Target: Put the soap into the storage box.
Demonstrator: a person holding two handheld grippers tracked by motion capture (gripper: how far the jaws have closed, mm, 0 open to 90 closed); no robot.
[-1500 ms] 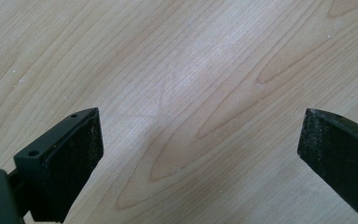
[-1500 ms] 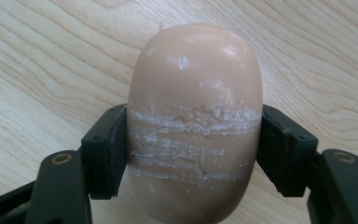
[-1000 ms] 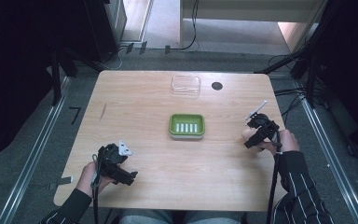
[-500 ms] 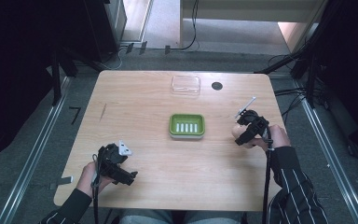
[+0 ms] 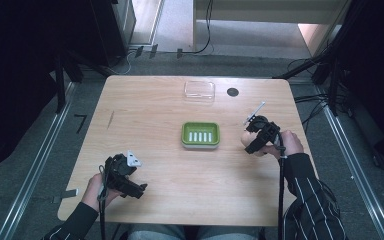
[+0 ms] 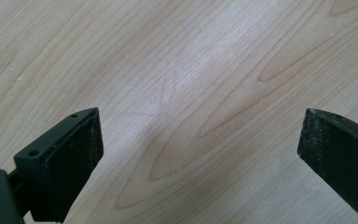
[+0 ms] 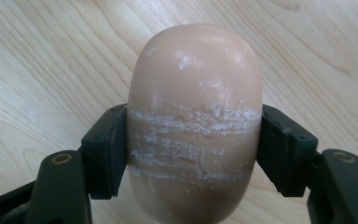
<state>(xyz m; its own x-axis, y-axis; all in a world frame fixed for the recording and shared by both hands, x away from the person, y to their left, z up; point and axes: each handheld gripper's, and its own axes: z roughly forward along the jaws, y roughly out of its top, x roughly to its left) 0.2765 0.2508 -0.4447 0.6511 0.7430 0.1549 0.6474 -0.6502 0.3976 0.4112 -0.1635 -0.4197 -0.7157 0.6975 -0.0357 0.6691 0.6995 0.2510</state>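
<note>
The right tongs [image 7: 193,154] pinch the soap bar [image 7: 195,121], lifted but not yet in the green dish [image 5: 200,135]. The left tongs [image 6: 200,154] sit spread and empty over the desk [image 5: 150,105].

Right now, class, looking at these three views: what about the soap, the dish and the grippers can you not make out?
- Soap bar: its underside, right gripper view, cut off by the bottom edge and hidden by the jaws.
- Green soap dish: its ribs, high view, too small to tell whether they are raised.
- Left gripper: right jaw, left gripper view, cut off by the frame edge.
- Clear lid: high view, depth unclear.
</note>
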